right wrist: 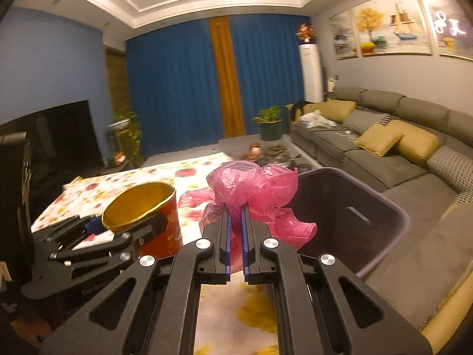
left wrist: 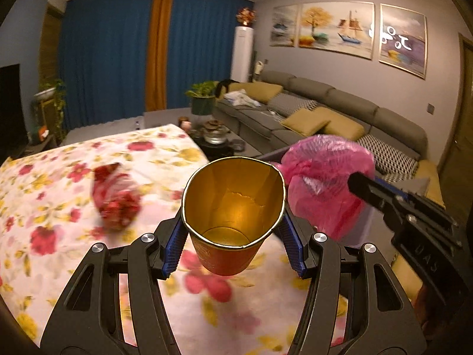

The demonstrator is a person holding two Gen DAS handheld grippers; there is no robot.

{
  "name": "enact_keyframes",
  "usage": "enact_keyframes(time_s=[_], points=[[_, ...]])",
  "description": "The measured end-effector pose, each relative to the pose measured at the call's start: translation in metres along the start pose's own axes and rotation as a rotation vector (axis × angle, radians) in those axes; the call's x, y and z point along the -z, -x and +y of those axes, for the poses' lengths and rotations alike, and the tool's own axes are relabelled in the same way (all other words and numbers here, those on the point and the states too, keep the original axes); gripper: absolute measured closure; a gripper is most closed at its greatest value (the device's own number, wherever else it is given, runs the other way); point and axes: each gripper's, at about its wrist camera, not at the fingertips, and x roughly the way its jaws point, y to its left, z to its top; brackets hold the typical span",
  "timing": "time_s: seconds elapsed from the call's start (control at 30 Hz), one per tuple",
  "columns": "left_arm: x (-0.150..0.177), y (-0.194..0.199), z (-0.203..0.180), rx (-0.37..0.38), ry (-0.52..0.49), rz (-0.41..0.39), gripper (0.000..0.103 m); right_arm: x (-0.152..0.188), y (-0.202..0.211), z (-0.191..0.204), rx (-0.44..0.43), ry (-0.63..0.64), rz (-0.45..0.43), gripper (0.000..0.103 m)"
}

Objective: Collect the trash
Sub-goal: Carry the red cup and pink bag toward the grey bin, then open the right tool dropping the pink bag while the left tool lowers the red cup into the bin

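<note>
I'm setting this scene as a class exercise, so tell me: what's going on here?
A person is clearing trash with two tools. The left hand-held gripper clamps a red paper cup with a gold inside, and the right hand-held gripper is shut on a crumpled pink plastic bag, beside a dark plastic bin. A red crumpled wrapper lies on the floral tablecloth.

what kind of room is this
Most likely a home living room: a long grey sofa with yellow cushions lines one wall under framed paintings, and a dark television screen stands opposite. Floor-length blue curtains cover the far end.
</note>
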Motion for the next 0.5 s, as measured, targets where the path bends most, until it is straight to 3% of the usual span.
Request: enact_keyframes(time_s=[0.4,0.43,0.47,0.5], points=[[-0.004,-0.04,-0.042,0.054,-0.037,0.029,0.046,0.003,-0.01,-0.05,0.11,-0.064,-0.016,0.096],[-0.004,-0.042,-0.046,0.058,-0.04,0.029,0.045,0.003,-0.011,-0.052,0.112,-0.069,-0.017,0.081],[-0.004,-0.045,-0.048,0.064,-0.043,0.032,0.045,0.004,-0.012,-0.053,0.115,-0.077,-0.021,0.055],[-0.004,-0.048,-0.049,0.067,-0.044,0.034,0.045,0.004,-0.011,-0.054,0.124,-0.084,-0.031,0.046]])
